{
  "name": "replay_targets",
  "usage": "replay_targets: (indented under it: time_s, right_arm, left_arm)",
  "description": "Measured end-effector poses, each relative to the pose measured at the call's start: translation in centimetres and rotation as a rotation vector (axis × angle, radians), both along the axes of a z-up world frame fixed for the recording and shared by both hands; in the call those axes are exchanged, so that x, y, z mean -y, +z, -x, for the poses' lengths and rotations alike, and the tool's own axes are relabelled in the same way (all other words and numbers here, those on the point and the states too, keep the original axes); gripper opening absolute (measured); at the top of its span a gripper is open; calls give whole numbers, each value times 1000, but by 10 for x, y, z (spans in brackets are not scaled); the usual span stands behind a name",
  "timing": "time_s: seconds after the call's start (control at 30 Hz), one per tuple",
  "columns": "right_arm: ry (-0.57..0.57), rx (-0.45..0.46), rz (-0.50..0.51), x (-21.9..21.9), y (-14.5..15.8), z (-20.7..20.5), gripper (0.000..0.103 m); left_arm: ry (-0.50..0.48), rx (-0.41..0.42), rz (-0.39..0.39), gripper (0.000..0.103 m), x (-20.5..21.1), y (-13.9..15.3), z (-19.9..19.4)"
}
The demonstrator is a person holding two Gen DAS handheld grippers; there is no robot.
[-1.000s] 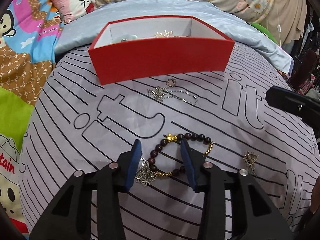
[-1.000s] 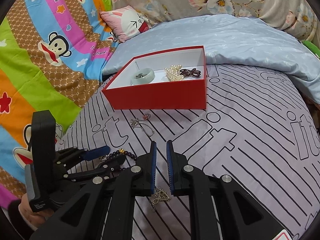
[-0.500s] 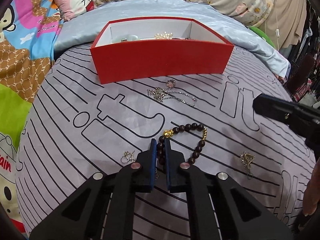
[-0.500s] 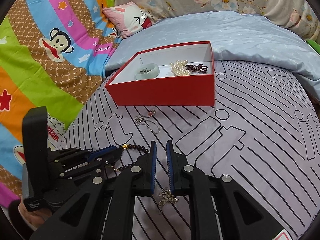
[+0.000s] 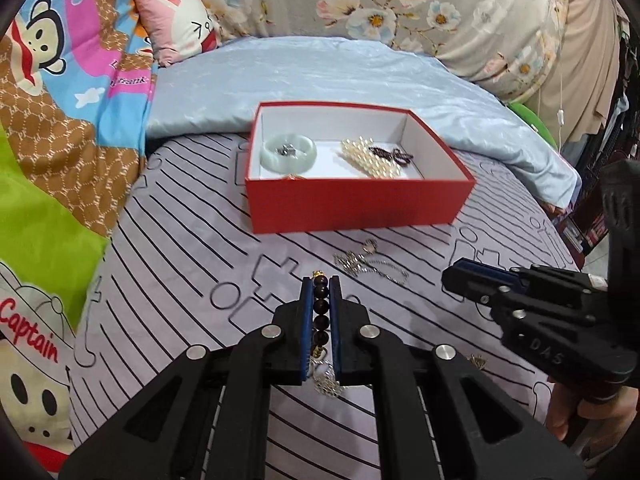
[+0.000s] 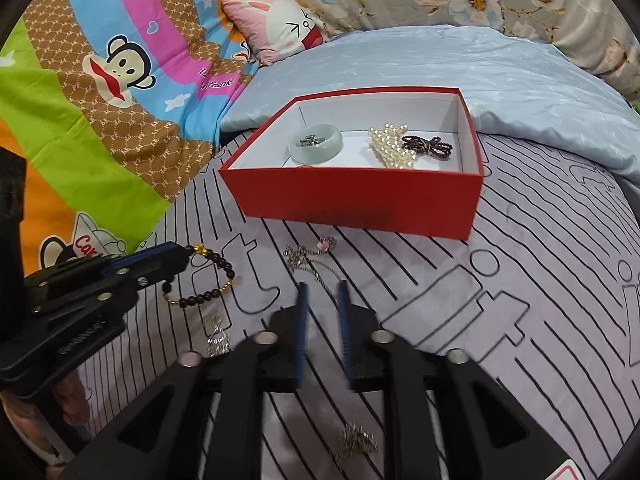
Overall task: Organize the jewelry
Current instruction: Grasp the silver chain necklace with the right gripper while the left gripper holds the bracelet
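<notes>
Beads of a dark bracelet (image 5: 321, 314) sat pinched between the narrow blue-lined fingers of the left gripper (image 5: 321, 280), with a gold charm showing at the fingertips; seen from the right wrist, the bracelet's loop (image 6: 208, 276) hung from those fingers just above the striped grey sheet (image 6: 500, 280). A small silver piece (image 5: 329, 384) lay on the sheet under the left gripper. Further out, near the middle of the sheet, a thin silver chain (image 5: 370, 264) with a pinkish charm lay just in front of the red box (image 5: 360, 204). The box stood open at the far side of the sheet, white inside, and held a pale green bangle (image 5: 289, 153) on the left, a heap of pearls (image 5: 370, 158) in the middle and a dark beaded piece (image 5: 394, 155) to the right of them, touching the pearls.

The right gripper (image 6: 322, 292) hovered to the right of the left one, its fingers parted a little and holding nothing, the chain's near end showing between the tips. Another small silver trinket (image 6: 356, 438) lay on the sheet below its body. Behind the box lay a light blue quilt (image 5: 320, 76), a pink cartoon pillow (image 5: 180, 28) at far left and a bright monkey-print blanket (image 6: 100, 80) along the left side
</notes>
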State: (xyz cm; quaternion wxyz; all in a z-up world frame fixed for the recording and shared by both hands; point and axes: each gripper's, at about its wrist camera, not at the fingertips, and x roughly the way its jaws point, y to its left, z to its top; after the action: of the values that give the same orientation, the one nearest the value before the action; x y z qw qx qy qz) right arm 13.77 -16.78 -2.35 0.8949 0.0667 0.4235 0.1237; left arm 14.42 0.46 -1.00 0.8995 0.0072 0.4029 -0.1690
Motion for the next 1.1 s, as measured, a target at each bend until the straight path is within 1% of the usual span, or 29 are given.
replay_targets:
  time_s: [0.03,0.3,0.47,0.7,0.83,1.07,1.1]
  right_arm:
    - [-7,7,3,-1,0,-4,44]
    - [35,-13,28,-21,-13,-32,44]
    - [56,-33,59,-35,-25,-48,44]
    - [73,-52,90,-47,-38,-56,43]
    - [72,-46,121,-52,-43,-56,37]
    - [56,-40,152,-49,-44,-60,15]
    - [53,-40,152,-48,-44,-61,13]
  left_arm:
    - [5,3,1,7,-2,1,-2]
    - [32,9,6,7,-15,3,-13]
    - [44,2,7,7,-22,0,-17]
    - [57,-8,8,7,-29,-5,-21]
    - [59,-13,10,7,-30,-7,-23]
    - [63,-22,12,7,-32,-11,-25]
    - [62,-22,11,7,-31,-11,-25]
